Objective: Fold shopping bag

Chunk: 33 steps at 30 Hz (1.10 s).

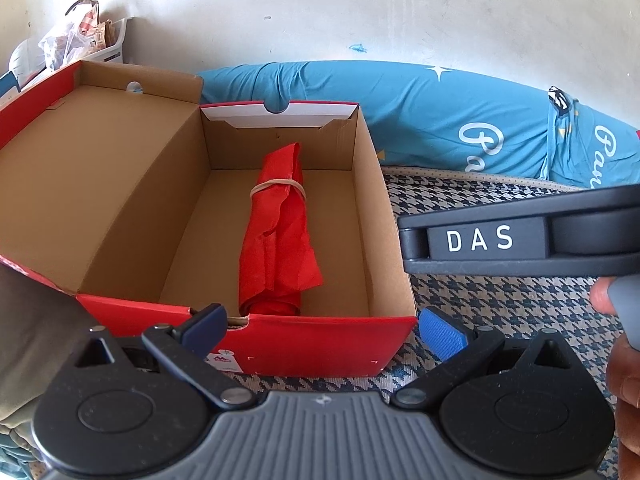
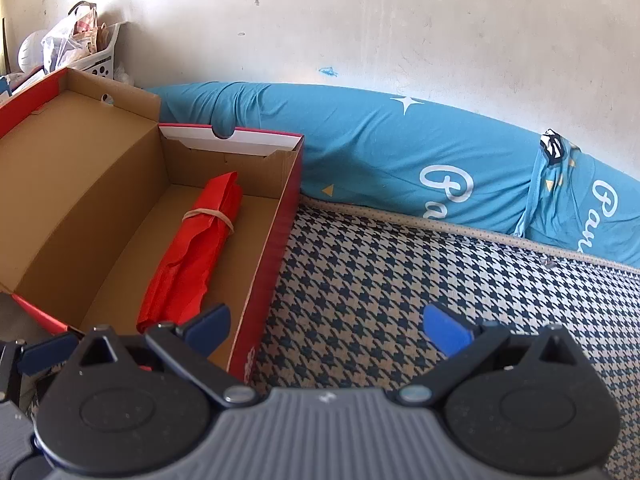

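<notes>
A red shopping bag [image 1: 278, 236], rolled up and held by a tan rubber band [image 1: 276, 186], lies inside an open red shoebox [image 1: 304, 344] with a brown cardboard interior. The bag also shows in the right wrist view [image 2: 192, 252], in the box [image 2: 272, 264] at the left. My left gripper [image 1: 324, 332] is open and empty, just in front of the box's near wall. My right gripper [image 2: 332, 332] is open and empty, over the box's right wall and the mat. The right gripper's body, marked DAS, shows in the left wrist view [image 1: 520, 236].
The box's lid [image 1: 80, 168] stands open to the left. A houndstooth mat [image 2: 420, 280] covers the floor. A blue bolster pillow [image 2: 400, 160] lies along the white wall. A white basket with plastic bags [image 1: 80, 44] stands at the back left.
</notes>
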{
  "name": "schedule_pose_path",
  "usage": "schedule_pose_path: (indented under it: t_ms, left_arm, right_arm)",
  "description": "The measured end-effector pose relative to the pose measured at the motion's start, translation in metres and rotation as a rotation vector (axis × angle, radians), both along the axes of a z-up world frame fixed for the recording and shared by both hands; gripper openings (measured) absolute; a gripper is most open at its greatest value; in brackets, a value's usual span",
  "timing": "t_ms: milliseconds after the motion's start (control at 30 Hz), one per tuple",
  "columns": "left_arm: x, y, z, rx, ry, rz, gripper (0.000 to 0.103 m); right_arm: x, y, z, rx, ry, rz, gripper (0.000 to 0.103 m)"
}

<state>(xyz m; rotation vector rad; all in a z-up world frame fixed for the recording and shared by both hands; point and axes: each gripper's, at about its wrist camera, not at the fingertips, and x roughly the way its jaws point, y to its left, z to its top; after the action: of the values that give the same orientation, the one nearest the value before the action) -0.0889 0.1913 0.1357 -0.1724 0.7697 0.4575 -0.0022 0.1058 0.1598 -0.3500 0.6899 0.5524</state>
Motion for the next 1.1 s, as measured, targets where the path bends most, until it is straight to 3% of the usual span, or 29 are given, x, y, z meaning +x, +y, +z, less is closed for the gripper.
schedule_pose_path:
  t_ms: [1100]
  left_arm:
    - [0.0009, 0.0035, -0.0021, 0.010, 0.003, 0.021, 0.103]
  right_arm:
    - [-0.0031, 0.0046, -0.0010, -0.013, -0.004, 0.014, 0.103]
